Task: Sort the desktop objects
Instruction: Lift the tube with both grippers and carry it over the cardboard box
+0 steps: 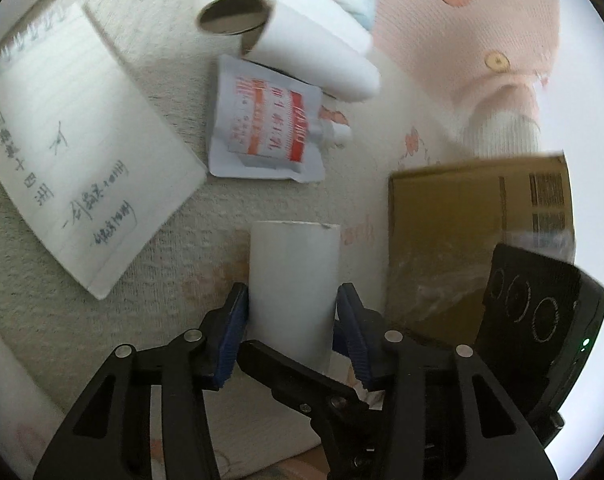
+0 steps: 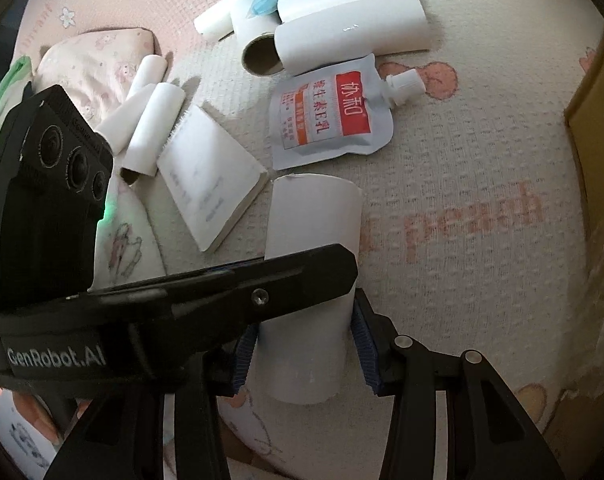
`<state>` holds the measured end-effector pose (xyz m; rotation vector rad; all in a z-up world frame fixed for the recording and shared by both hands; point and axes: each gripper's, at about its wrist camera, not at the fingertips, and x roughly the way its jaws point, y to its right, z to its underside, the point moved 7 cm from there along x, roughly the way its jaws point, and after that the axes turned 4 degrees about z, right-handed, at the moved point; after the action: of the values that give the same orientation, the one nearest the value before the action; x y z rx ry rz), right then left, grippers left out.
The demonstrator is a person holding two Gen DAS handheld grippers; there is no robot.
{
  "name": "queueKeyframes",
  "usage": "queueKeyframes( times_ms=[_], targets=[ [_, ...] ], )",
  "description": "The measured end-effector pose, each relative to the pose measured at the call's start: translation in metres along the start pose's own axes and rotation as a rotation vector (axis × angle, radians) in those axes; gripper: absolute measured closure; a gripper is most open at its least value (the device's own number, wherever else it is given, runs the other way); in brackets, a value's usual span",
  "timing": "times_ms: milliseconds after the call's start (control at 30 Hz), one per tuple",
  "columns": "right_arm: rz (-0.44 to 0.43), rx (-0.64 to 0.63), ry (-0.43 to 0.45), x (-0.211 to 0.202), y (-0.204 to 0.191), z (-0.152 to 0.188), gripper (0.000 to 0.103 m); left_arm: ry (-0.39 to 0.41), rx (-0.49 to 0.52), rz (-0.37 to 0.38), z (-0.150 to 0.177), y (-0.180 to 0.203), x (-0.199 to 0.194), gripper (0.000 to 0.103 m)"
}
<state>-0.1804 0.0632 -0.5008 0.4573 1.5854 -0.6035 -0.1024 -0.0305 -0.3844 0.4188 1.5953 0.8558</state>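
A white paper roll [image 1: 294, 264] sits between the blue pads of both grippers, over a cream blanket. My right gripper [image 2: 305, 340] is shut on its lower part, with a pad pressed on each side. My left gripper [image 1: 294, 300] straddles the same roll from another side. Its left pad touches the roll and a thin dark gap shows at the right pad. In the right wrist view one left finger [image 2: 262, 276] crosses in front of the roll [image 2: 313, 220]. In the left wrist view a right finger [image 1: 294, 372] crosses low in front of the roll.
A written notebook [image 1: 82, 140] [image 2: 210, 184] lies to the left and a red-and-white spout pouch [image 1: 266, 120] [image 2: 329, 116] lies beyond the roll. More white rolls [image 1: 313, 48] [image 2: 349, 36] are piled farther back. A cardboard box [image 1: 477, 220] [image 2: 593, 128] stands at the right, with pink clothing [image 1: 481, 32] behind it.
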Motion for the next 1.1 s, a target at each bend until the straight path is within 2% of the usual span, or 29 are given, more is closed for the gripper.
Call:
queueKeyframes(
  times_ms=[100, 200, 333, 467, 700, 900, 1100],
  targets=[
    [-0.012, -0.012, 0.038, -0.012, -0.007, 0.007, 0.061, 0.017, 0.1, -0.041, 0.009, 0.017, -0.014, 0.053],
    [-0.034, -0.042, 0.112, -0.037, -0.019, 0.012, 0.061, 0.055, 0.19, -0.08, 0.019, 0.037, -0.032, 0.053],
    [-0.003, -0.116, 0.236, -0.08, -0.035, 0.012, 0.061, 0.114, 0.256, -0.07, 0.02, 0.072, -0.059, 0.053],
    [0.004, -0.161, 0.343, -0.119, -0.043, 0.014, 0.061, 0.131, 0.315, -0.063, 0.021, 0.105, -0.076, 0.054],
    [-0.012, -0.169, 0.493, -0.173, -0.046, 0.005, 0.061, 0.184, 0.498, -0.117, 0.028, 0.173, -0.096, 0.054],
    [0.022, -0.145, 0.608, -0.218, -0.032, 0.011, 0.061, 0.18, 0.637, -0.099, 0.038, 0.228, -0.092, 0.055],
    [-0.006, -0.049, 0.706, -0.254, 0.001, 0.017, 0.061, 0.163, 0.759, -0.097, 0.05, 0.275, -0.071, 0.055]
  ],
)
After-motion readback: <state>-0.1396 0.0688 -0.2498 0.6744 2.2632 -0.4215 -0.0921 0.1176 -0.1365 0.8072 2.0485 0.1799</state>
